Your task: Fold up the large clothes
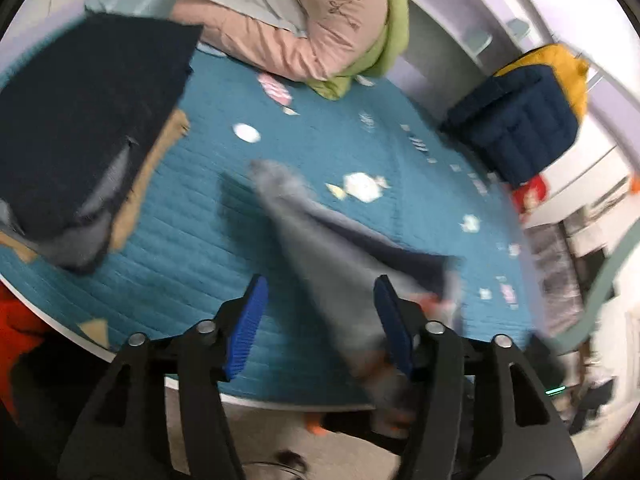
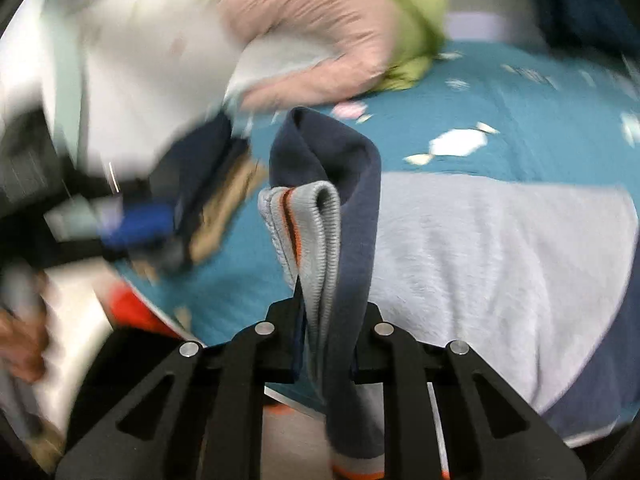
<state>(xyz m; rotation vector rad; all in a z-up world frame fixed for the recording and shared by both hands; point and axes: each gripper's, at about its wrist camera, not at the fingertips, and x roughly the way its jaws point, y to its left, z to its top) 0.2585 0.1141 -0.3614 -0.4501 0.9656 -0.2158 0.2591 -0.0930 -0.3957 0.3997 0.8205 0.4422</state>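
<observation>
A grey and navy sweatshirt point(image 2: 500, 248) with orange trim lies partly on the teal quilted bed cover point(image 1: 208, 224). My right gripper point(image 2: 326, 300) is shut on a bunched fold of it, its ribbed grey hem and navy sleeve sticking up between the fingers. In the left wrist view a blurred stretch of the same garment point(image 1: 328, 264) hangs past the right blue fingertip point(image 1: 390, 320). My left gripper point(image 1: 320, 320) is open, its pads wide apart with nothing between them. Both views are motion-blurred.
A stack of folded clothes, navy on top over tan point(image 1: 88, 120), sits at the left of the bed. A pile of pink, white and green jackets point(image 1: 312, 28) lies at the far side. A navy and yellow puffer jacket point(image 1: 528, 120) is at the right. Floor lies below the bed edge.
</observation>
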